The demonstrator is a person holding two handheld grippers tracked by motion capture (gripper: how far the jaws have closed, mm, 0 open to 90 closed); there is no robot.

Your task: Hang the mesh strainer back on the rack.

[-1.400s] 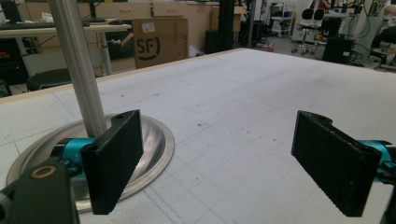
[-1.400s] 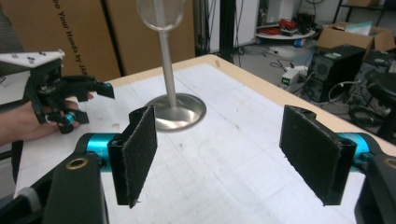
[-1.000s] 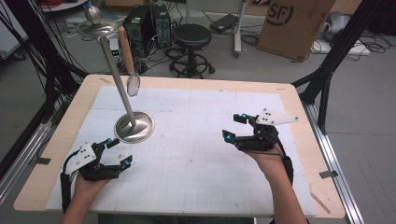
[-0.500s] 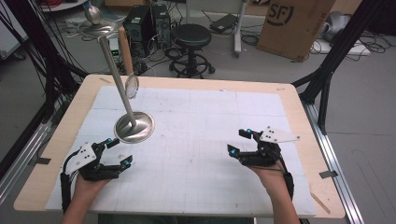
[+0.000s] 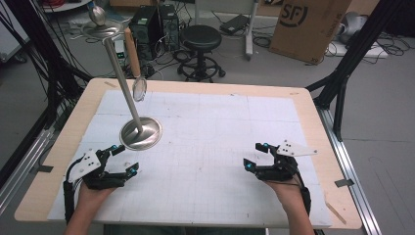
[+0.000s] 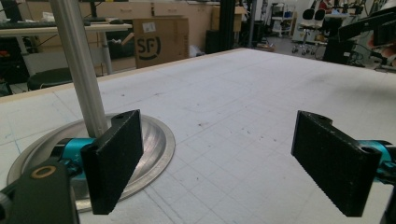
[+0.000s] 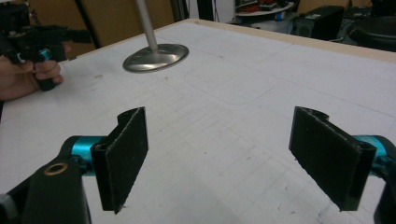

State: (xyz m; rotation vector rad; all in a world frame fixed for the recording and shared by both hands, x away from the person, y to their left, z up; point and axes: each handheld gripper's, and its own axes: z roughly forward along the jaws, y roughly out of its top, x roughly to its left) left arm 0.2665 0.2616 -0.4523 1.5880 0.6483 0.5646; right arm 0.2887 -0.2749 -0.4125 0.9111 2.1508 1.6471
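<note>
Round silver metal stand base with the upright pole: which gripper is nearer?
Left. The left gripper sits just in front of the round silver metal stand base, jaws open and empty. The right gripper is far across the table, also open and empty.

Overhead forward-down, gripper cameras low, sharing stand (image 5: 141, 133)

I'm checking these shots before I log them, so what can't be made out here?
- Metal stand: in the left gripper view its pole is cut off by the top edge, and the left claw's near jaw covers part of the base.
- Spoon hanging on the stand: too small in the high view to see how it is attached.
- Right claw: in the high view, whether it touches the table or hovers is unclear.
</note>
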